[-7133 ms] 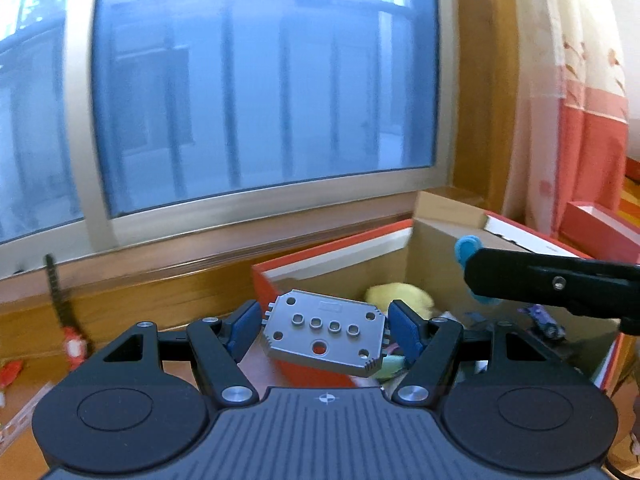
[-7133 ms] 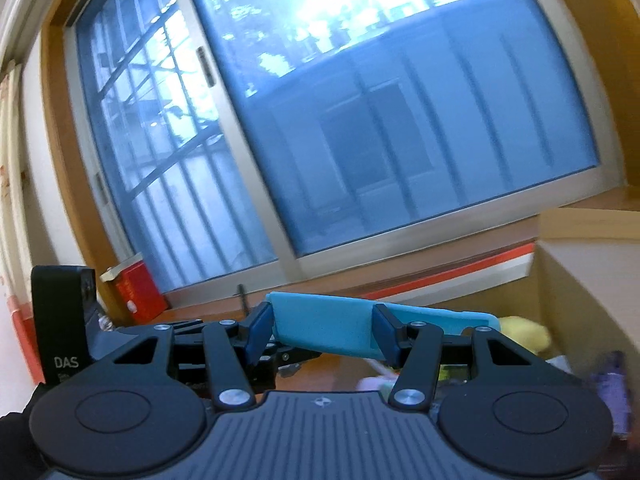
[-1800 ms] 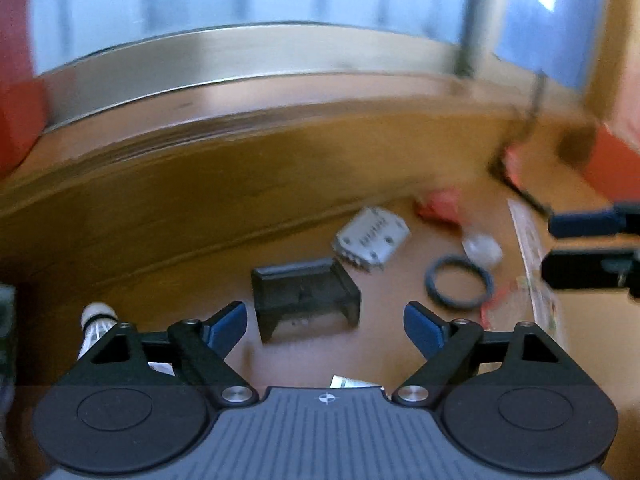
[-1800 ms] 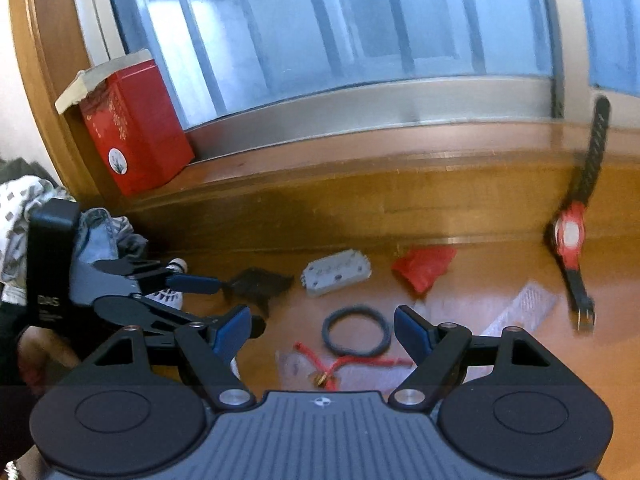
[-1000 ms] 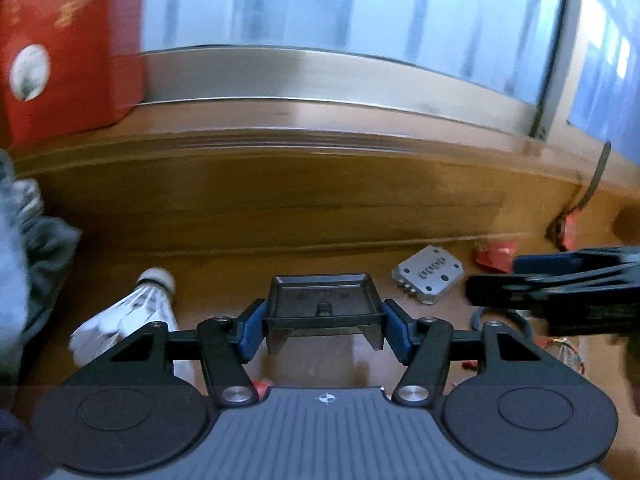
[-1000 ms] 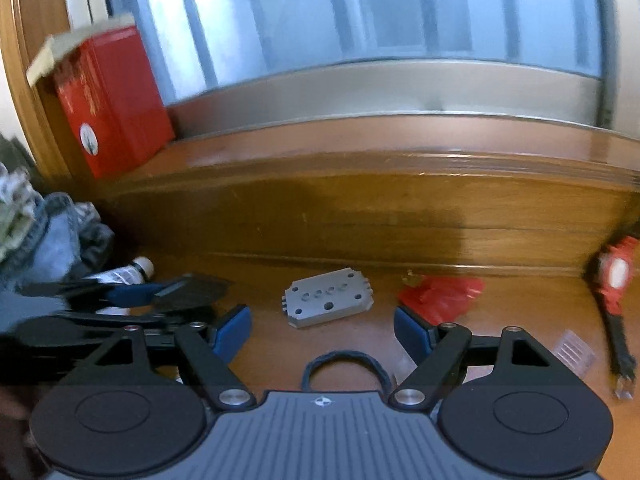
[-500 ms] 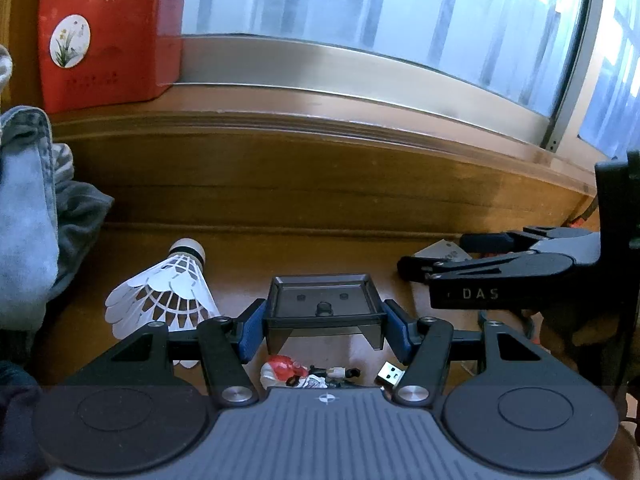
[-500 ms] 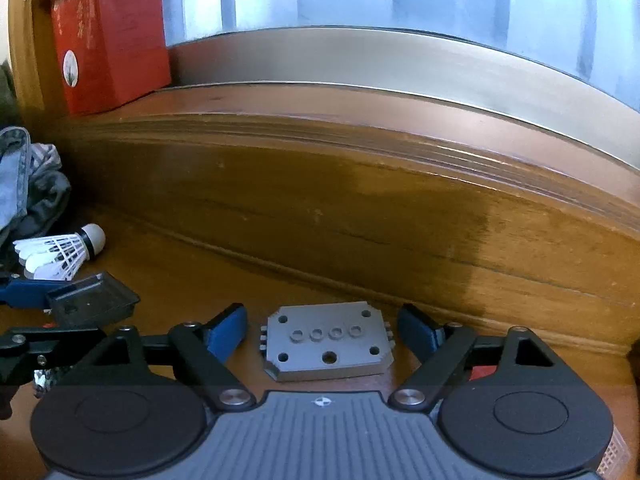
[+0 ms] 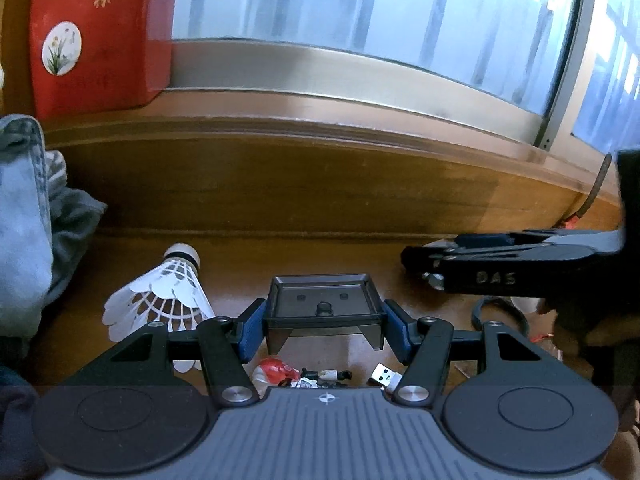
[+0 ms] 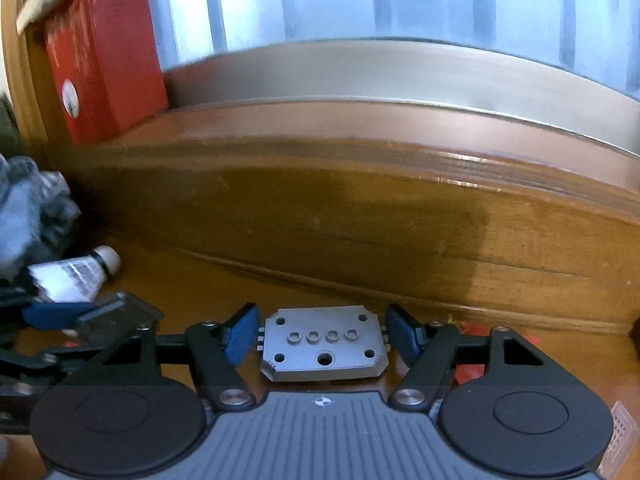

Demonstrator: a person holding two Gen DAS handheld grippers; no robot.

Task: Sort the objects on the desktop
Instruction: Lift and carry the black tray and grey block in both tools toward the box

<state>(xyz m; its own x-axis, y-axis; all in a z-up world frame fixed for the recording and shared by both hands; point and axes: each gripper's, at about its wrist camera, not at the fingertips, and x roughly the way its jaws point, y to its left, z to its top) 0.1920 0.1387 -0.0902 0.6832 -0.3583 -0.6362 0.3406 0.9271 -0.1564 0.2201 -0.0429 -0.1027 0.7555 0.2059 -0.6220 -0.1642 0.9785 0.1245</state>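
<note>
While left claw (image 9: 324,322) grips dark tray (image 9: 323,304) (edges pinched), wooden desk (image 9: 320,252) ahead.

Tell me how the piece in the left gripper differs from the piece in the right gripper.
The smoky tray is dark and see-through; the gray plate is opaque light gray. The smoky tray is a hollow dish with a raised rim and legs below; the gray plate is a flat slab with round holes and notched corners. The left gripper is clamped on the tray; the right gripper's pads look just short of the plate. Both sit level between blue pads.
</note>
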